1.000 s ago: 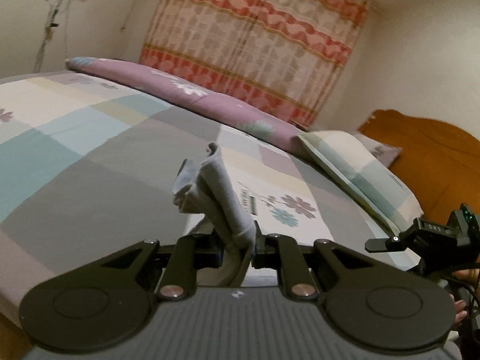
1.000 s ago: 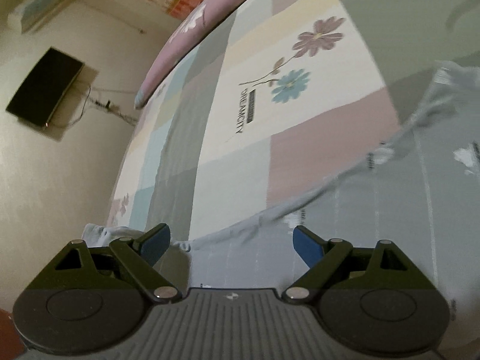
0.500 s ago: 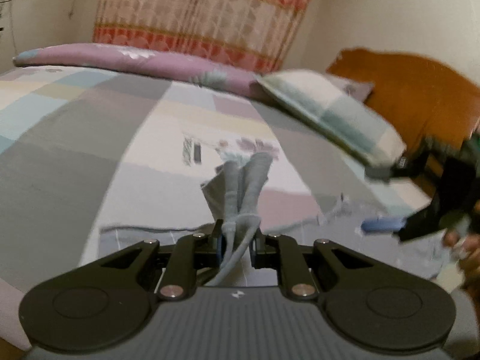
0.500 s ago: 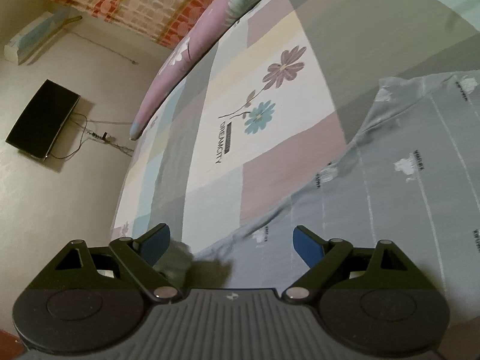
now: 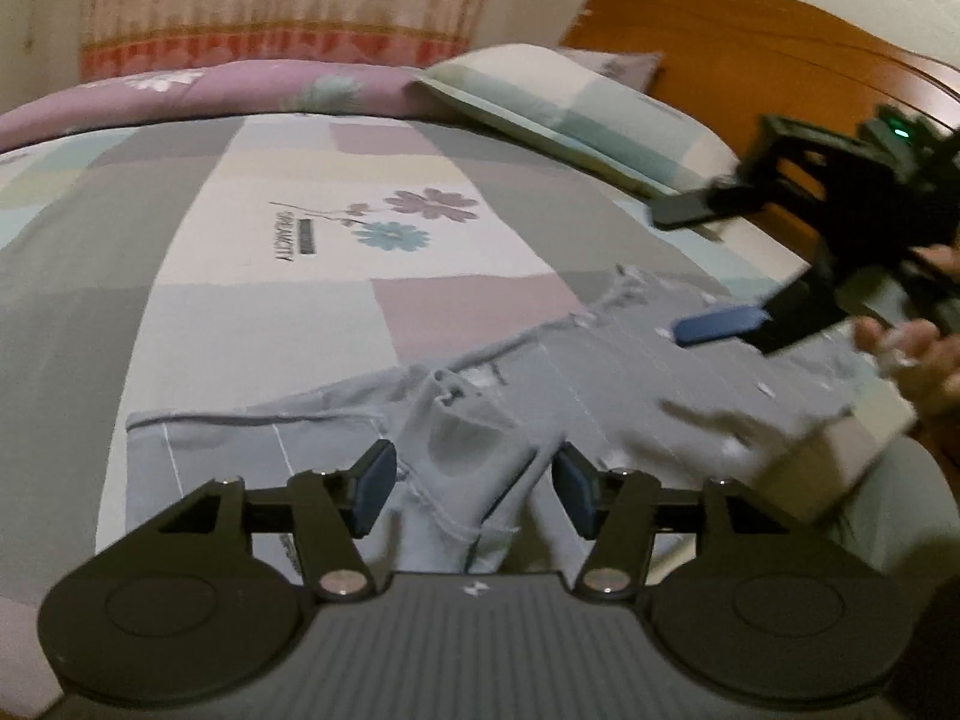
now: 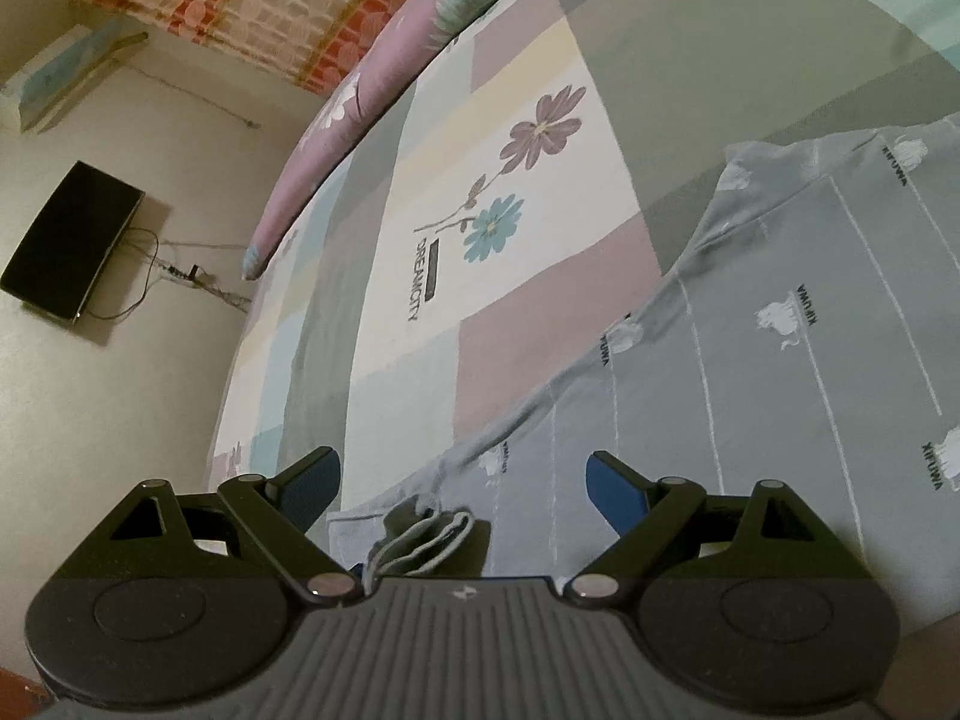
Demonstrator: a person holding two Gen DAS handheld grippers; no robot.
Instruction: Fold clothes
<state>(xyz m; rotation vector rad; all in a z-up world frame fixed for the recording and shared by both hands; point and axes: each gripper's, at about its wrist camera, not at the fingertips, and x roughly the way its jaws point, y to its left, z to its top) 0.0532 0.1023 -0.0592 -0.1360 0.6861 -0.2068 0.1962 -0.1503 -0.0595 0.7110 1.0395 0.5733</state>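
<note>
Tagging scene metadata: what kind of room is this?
A bedroom, almost certainly: a bed with a patchwork floral sheet, a pillow against a wooden headboard, and a curtain behind.

- Left wrist view looked low across the bed (image 5: 270, 312) toward the headboard (image 5: 750, 60).
- Right wrist view sat close above, rolled sideways.
- Both shared the flower print (image 5: 414, 216).

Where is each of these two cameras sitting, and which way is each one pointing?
Left wrist: on the left gripper, facing across the bed toward the headboard; shows its open fingers, the right gripper and a hand.
Right wrist: on the right gripper, tilted, facing across the bed toward the wall TV; shows only its open fingers.
Shared: grey garment, flower-print sheet, curtain.
</note>
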